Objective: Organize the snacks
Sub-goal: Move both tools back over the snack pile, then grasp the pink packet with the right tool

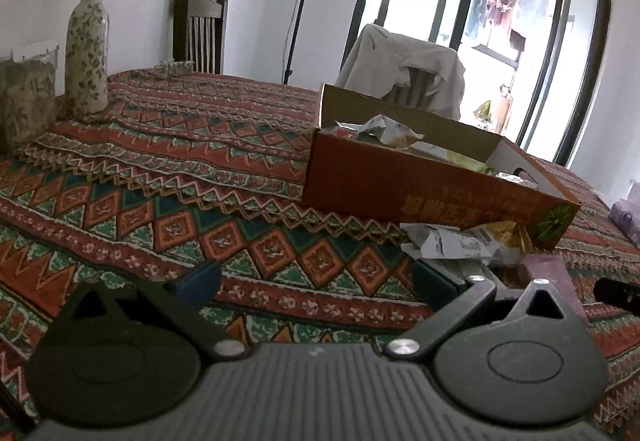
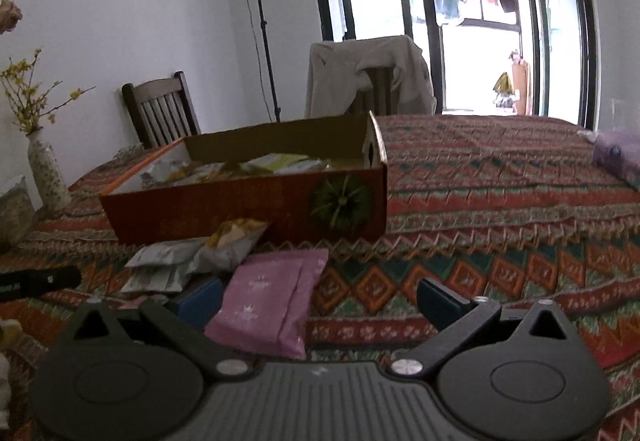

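Orange cardboard box (image 2: 248,201) is seen ahead-left of the right gripper (image 2: 320,301), resting on the patterned cloth (image 2: 500,201); snack packets (image 2: 256,165) are piled inside it. A pink packet (image 2: 272,301) lies between the right gripper's fingers, nearer the left pad (image 2: 200,301); contact with either pad cannot be told. Right jaws are spread wide, nothing clamped. A white-yellow packet (image 2: 228,245) and a grey-white packet (image 2: 160,265) lie just ahead of the left pad, touching the box's near wall.

Left gripper (image 1: 316,277) is held wide open too, only bare cloth (image 1: 200,169) between its pads. The box (image 1: 380,177) sits ahead-right of it, one corner raised on loose packets (image 1: 452,241) tucked under its near edge. More packets (image 1: 384,129) show above the box rim. The pink packet (image 1: 548,273) is partly visible just behind the right finger (image 1: 436,285).

Far left of both grippers: a flowered vase (image 1: 86,53) with yellow twigs. Beyond the table, a wooden chair (image 2: 160,113) and a chair draped with a beige garment (image 2: 368,73) are seen.
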The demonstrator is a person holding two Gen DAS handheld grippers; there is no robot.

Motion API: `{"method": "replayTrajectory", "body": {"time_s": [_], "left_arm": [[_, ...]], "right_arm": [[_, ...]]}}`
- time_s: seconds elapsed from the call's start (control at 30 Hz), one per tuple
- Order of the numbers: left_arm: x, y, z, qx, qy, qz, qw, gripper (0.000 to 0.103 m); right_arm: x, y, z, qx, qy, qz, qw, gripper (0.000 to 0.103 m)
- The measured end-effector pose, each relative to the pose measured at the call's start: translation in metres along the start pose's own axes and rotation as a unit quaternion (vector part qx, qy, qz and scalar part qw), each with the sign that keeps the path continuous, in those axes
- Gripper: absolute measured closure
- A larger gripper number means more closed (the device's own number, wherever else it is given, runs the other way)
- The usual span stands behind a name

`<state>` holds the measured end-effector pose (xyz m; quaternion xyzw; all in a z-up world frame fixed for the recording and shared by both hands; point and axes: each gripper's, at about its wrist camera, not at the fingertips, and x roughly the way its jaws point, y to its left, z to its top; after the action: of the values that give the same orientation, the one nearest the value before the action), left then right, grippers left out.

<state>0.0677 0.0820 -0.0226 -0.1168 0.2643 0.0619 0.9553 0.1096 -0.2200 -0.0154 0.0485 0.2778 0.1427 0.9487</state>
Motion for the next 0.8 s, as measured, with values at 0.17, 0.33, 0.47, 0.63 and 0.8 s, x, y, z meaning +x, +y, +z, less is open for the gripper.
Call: {"method": "replayTrajectory", "body": {"time_s": [0.17, 0.33, 0.47, 0.63, 0.8], "left_arm": [[0.0, 0.0, -0.001, 0.0, -0.002, -0.002, 1.0, 0.0], [0.0, 0.002, -0.001, -0.006, -0.003, -0.004, 1.0, 0.0], [0.001, 0.005, -0.001, -0.017, -0.001, -0.01, 0.9998, 0.0], [0.003, 0.008, 0.0, -0.023, 0.009, -0.015, 0.9996, 0.0], [0.004, 0.009, -0.001, -0.027, 0.012, -0.014, 0.9995, 0.0]], "right_arm": [[-0.001, 0.003, -0.002, -0.003, 0.005, -0.005, 1.0, 0.0], [0.001, 0.005, -0.003, -0.008, 0.014, -0.009, 1.0, 0.0], [0.011, 0.011, 0.001, -0.015, 0.024, -0.012, 1.0, 0.0], [0.034, 0.023, 0.01, -0.029, 0.052, -0.023, 0.998, 0.0], [0.056, 0.032, 0.014, -0.025, 0.072, -0.02, 0.997, 0.001]]}}
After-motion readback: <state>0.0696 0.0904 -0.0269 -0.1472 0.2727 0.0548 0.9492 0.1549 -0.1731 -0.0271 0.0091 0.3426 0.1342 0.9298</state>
